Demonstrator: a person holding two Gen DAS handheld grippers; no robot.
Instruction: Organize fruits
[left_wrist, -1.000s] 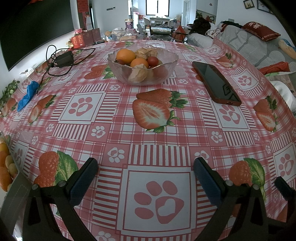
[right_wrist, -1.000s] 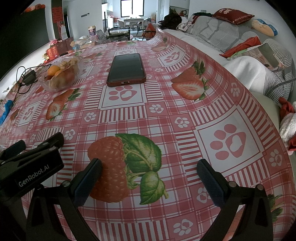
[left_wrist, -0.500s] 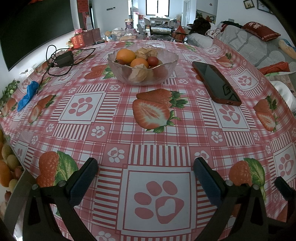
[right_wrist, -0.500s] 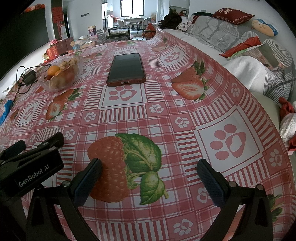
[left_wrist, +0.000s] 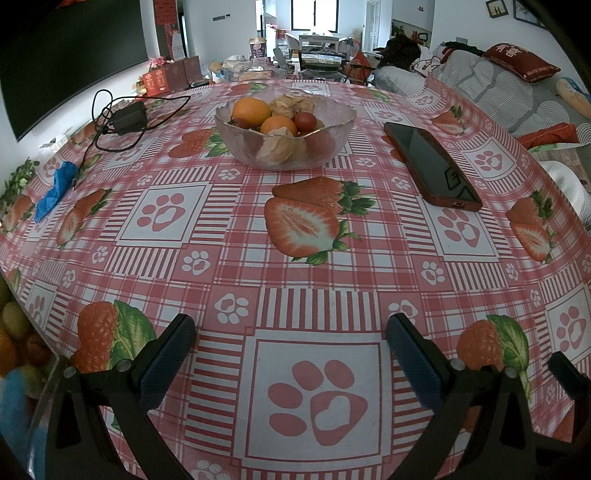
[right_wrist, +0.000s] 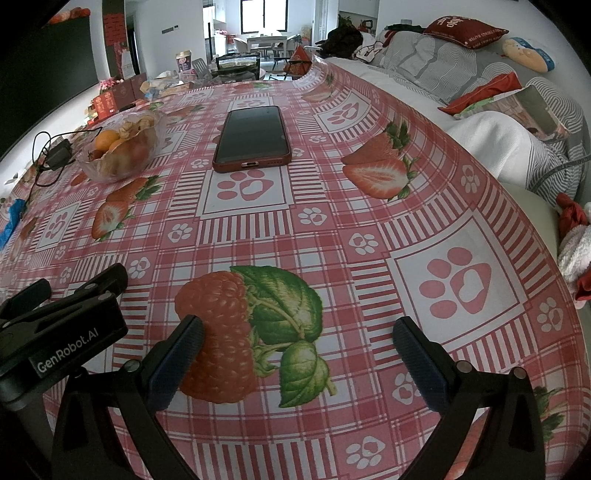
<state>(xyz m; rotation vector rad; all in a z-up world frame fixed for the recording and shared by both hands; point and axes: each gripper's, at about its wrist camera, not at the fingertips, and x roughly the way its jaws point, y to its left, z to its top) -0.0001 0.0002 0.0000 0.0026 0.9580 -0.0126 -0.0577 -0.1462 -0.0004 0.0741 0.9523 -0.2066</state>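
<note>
While low over the tablecloth (left_wrist: 295, 280), left gripper (left_wrist: 291, 350) spread wide at bottom of frame, holding nothing; right gripper (right_wrist: 295, 350) likewise spread and bare at bottom of its frame. Above centre in left view: glass bowl (left_wrist: 286, 147) with 2 oranges (left_wrist: 251, 110), a small red fruit (left_wrist: 305, 120) and papery husked fruits (left_wrist: 291, 103). Right of bowl, apart from it: phone (left_wrist: 430, 164). Upper left: charger and cable (left_wrist: 127, 118). Lower left edge: blurred fruit heap (left_wrist: 14, 343).
</note>
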